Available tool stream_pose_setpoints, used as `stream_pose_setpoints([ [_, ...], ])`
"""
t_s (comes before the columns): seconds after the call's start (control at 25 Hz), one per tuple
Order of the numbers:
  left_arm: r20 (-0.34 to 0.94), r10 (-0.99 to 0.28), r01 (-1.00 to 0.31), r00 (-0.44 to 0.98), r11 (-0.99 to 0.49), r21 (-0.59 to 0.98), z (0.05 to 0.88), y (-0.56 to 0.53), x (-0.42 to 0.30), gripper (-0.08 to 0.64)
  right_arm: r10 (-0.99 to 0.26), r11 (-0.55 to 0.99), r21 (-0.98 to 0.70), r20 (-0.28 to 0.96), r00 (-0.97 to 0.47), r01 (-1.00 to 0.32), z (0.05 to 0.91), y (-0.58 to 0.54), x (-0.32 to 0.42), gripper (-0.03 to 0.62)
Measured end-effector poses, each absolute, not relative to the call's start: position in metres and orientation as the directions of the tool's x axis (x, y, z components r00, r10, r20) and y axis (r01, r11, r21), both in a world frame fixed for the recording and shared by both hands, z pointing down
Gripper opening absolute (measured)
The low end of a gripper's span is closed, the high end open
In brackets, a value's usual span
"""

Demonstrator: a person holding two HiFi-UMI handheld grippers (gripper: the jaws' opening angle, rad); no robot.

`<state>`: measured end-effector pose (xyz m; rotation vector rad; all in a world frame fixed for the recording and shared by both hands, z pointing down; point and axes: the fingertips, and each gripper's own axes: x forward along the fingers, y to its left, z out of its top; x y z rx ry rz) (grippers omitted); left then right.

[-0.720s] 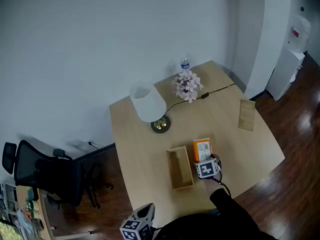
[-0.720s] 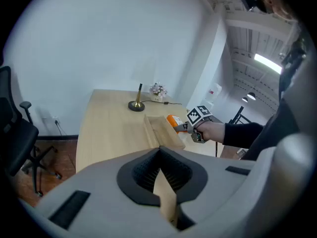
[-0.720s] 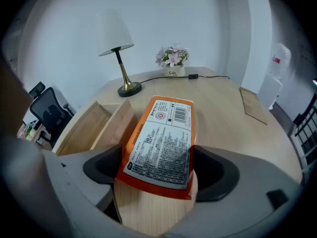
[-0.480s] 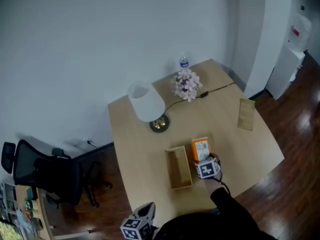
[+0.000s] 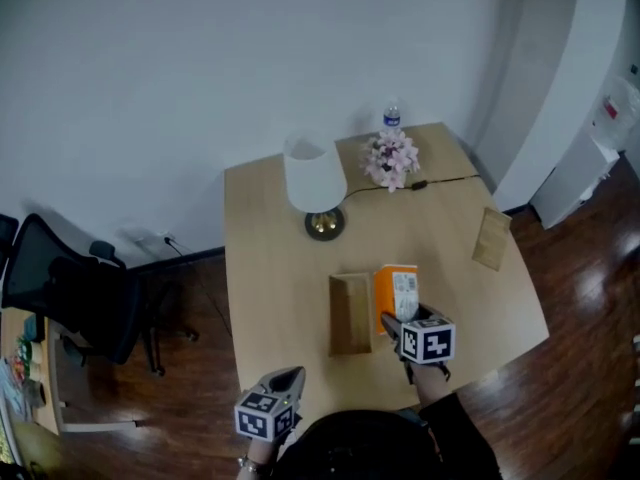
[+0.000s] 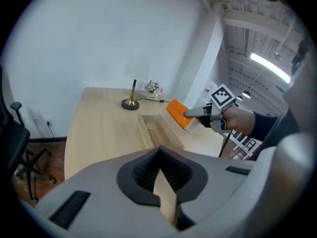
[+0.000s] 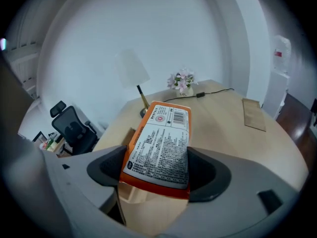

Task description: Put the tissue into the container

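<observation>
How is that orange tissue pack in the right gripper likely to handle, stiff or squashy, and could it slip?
Probably squashy: the tissue pack looks like a printed film wrap, so the right gripper, clamped on its sides, may dent it. It is likely light for its size, since it juts out past the jaws, held at one end only. The smooth wrap may be somewhat slippery.

The tissue pack (image 7: 159, 143) between the grey jaws of my right tongs (image 7: 158, 168) is orange, with a white label of black print and a barcode. Left of them, the container (image 5: 350, 313) is pale wood, like the table (image 5: 270, 238). My left tongs (image 6: 159, 155) are grey with black pads.
</observation>
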<state>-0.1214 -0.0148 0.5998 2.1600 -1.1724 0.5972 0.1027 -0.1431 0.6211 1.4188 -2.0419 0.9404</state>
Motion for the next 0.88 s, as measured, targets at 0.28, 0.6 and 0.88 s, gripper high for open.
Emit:
stream_pose_setpoints([
  [0.28,0.611,-0.572,-0.829,0.548,-0.471,0.302,0.598,-0.017,-0.112,-0.011,-0.564,0.311,-0.254,0.726,-0.393,-0.916,0.619,-0.131,0.020,0.383],
  [0.6,0.620,-0.586,-0.849,0.522,-0.430,0.309,0.604,0.000,-0.141,-0.011,-0.589,0.288,-0.151,0.751,-0.300,-0.946,0.648,-0.148,-0.015,0.400],
  [0.88,0.620,-0.603,-0.862,0.503,-0.408,0.302,0.605,0.002,-0.155,-0.011,-0.591,0.293,-0.171,0.741,-0.319,-0.941,0.652,-0.147,-0.017,0.422],
])
